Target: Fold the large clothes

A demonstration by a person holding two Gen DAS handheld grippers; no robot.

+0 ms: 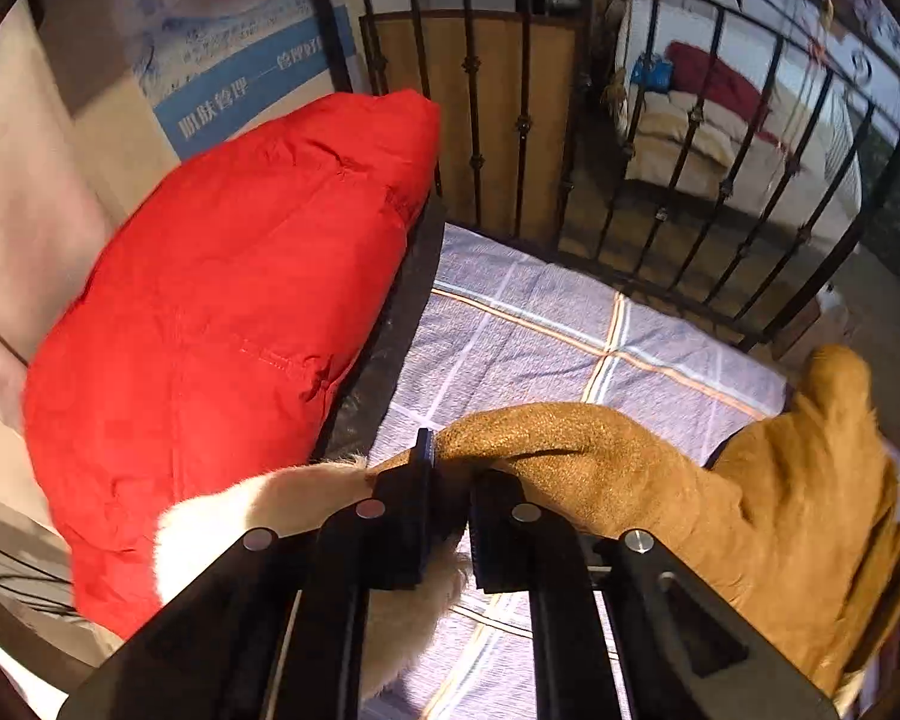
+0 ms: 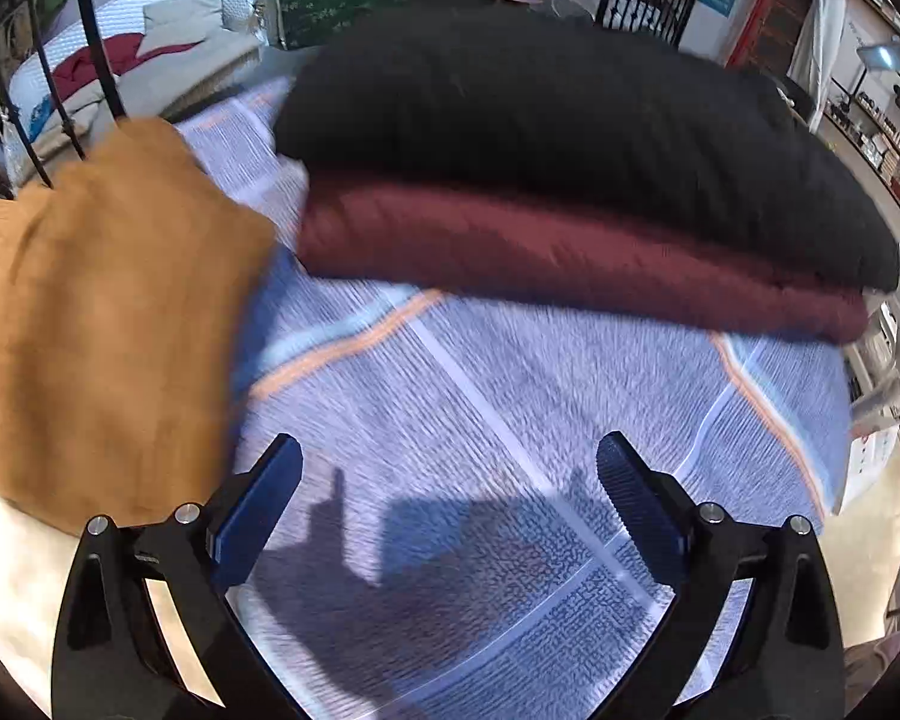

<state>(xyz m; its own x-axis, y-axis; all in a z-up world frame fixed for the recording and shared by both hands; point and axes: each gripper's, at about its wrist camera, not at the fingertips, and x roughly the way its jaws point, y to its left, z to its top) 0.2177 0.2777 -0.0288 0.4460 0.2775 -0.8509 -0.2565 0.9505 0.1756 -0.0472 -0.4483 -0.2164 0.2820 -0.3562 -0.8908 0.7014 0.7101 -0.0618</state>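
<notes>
A tan suede coat with cream fleece lining lies on the lilac plaid bedsheet. My left gripper is shut on a fold of the coat near its fleece edge and holds it just above the sheet. In the right wrist view the same coat fills the left side. My right gripper is open and empty over the bare sheet, to the right of the coat, casting a shadow below it.
A folded red padded jacket lies at the left of the bed. A folded black garment sits on a folded maroon one at the far side. A black iron bed rail borders the bed.
</notes>
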